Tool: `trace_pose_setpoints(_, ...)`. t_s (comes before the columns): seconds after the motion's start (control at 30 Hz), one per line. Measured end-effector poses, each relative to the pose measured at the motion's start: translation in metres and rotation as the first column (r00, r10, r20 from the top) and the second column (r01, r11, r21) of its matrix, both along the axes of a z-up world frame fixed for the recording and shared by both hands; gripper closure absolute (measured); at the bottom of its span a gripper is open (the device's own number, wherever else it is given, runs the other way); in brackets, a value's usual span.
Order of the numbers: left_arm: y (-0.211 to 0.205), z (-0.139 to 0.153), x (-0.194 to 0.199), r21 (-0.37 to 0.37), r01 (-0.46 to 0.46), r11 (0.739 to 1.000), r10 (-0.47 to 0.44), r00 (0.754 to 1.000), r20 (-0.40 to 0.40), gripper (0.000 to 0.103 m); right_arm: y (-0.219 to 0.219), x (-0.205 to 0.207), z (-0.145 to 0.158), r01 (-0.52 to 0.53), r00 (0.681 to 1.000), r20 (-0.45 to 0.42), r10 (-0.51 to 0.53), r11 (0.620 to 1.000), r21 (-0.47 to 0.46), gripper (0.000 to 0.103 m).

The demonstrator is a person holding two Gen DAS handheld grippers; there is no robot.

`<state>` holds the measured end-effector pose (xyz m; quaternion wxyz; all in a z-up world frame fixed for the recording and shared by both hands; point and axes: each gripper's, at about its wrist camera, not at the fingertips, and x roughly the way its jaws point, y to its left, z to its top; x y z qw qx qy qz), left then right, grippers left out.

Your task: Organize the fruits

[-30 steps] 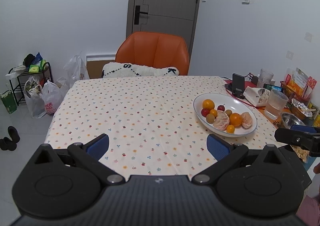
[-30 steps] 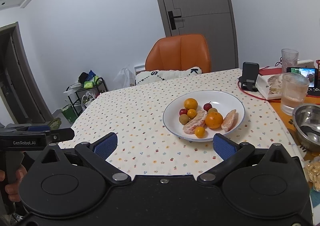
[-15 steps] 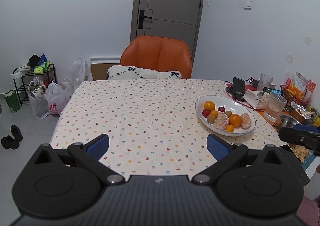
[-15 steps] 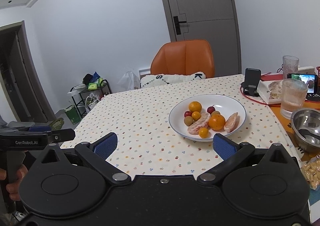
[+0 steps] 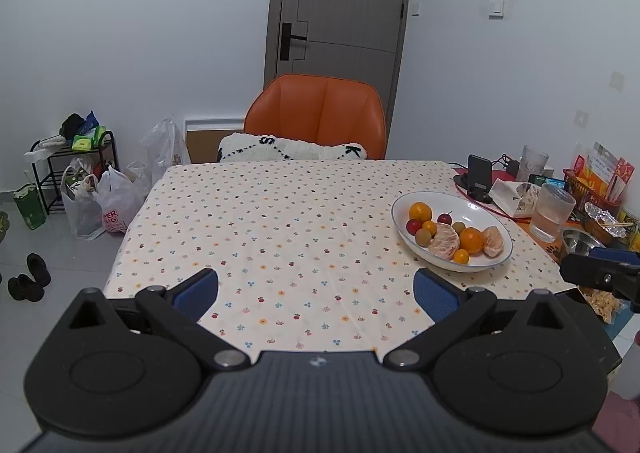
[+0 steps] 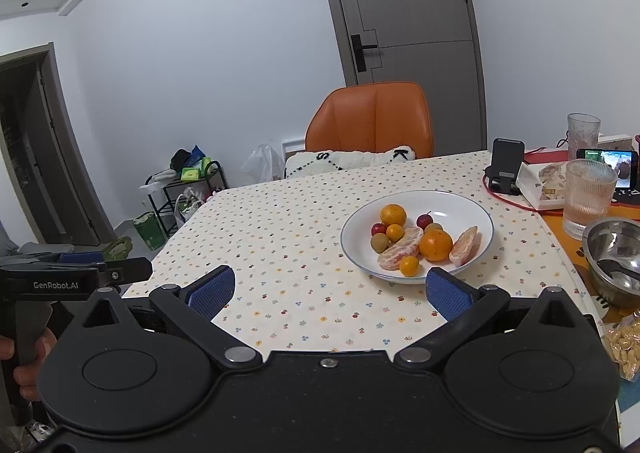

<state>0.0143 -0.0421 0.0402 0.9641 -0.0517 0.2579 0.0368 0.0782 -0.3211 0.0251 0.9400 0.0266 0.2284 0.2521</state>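
All the fruit sits in the plate near the desk's right edge, both grippers' jaws wide and empty, so it could be sorted or not.

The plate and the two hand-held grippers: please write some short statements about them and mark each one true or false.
1. All the fruit lies on the plate. True.
2. The right hand-held gripper is shut on an orange. False: it is open and holds nothing.
3. The left hand-held gripper is open. True.
4. The chair is blue. False: it is orange.
5. The glass stands on the plate. False: it stands beside it, apart.
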Motion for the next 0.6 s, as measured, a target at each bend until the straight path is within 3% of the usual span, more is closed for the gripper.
trace_pose_setpoints(0.6, -0.0048, 0.0002, 0.0026, 0.006, 0.006, 1.0, -0.006, 1.0, -0.004, 0.0, -0.0054, 0.0015, -0.0013, 0.018, 1.0, -0.008, -0.018, 1.0, 0.006, 0.0)
